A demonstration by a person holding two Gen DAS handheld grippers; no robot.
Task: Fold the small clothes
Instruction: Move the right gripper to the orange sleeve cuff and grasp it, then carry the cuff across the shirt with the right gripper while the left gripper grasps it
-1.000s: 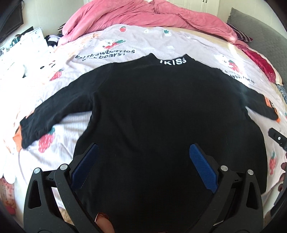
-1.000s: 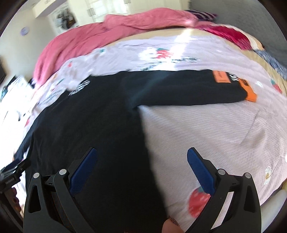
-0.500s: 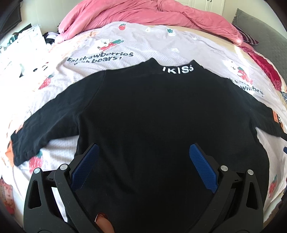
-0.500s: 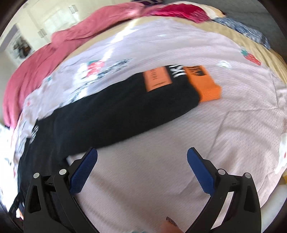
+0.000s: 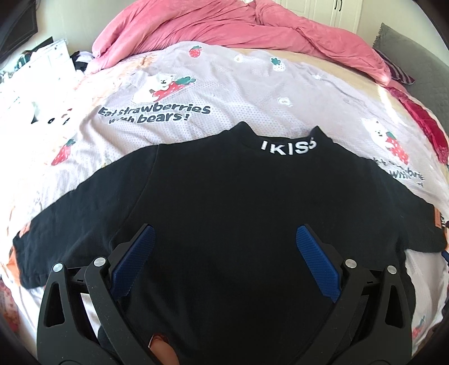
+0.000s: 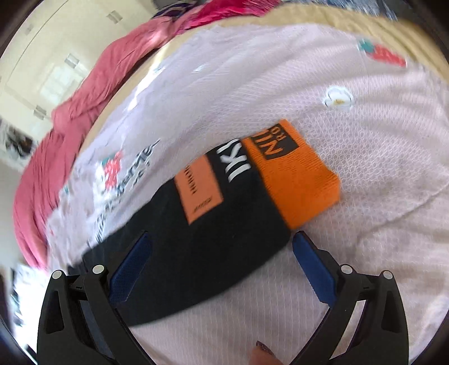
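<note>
A small black long-sleeved top [image 5: 230,202] lies flat on the bed, its collar [image 5: 283,146] lettered "IKISS" pointing away from me. My left gripper [image 5: 224,241] hovers open over the middle of its body, nothing between the blue pads [image 5: 134,258]. In the right wrist view the top's right sleeve [image 6: 202,244] runs diagonally and ends in an orange cuff [image 6: 297,185] with an orange patch [image 6: 197,191] beside it. My right gripper [image 6: 220,247] is open just above the sleeve near the cuff, its fingers straddling the black fabric.
The bed carries a pale lilac strawberry-and-bear sheet [image 5: 252,92]. A pink duvet [image 5: 224,25] is bunched at the far end, with a red cloth [image 5: 426,126] at the right. Cluttered white furniture [image 5: 33,73] stands left of the bed. A fingertip [image 6: 262,355] shows at the bottom edge.
The right gripper swung from the top's side seam out along the right sleeve and came down close to the orange cuff. The left gripper moved forward up the body toward the collar.
</note>
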